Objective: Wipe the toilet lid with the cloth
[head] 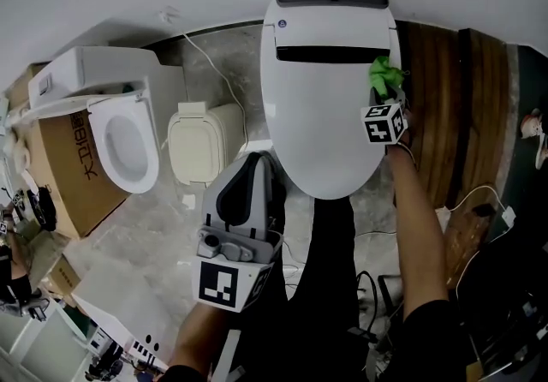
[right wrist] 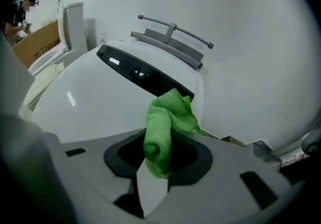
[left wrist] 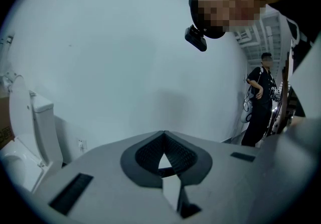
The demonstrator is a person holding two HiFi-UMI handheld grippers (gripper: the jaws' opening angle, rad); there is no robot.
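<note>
R gripper [right wrist: 156, 163] is clamped on the green cloth [right wrist: 168, 117], which sits bunched at the right rear edge of the toilet lid [right wrist: 95, 102]; can't tell if it touches. L gripper [left wrist: 163, 157] has jaws together, nothing btwn them, away from the lid. Cloth looks soft, light, floppy, so prob. best pinched at a thick fold. Lid looks hard, glossy, likely slick. Count: 1 cloth, 1 closed lid, 2 grippers, plus a 2nd toilet [head: 86, 80] at left.

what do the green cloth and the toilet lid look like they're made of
Green cloth: likely microfibre or terry fabric with a matte finish. A fine nubbly weave shows, and it bunches into soft folds.
Toilet lid: probably hard moulded plastic in glossy white. The surface is smooth and curved with crisp light reflections, though the look alone can't confirm plastic.
</note>
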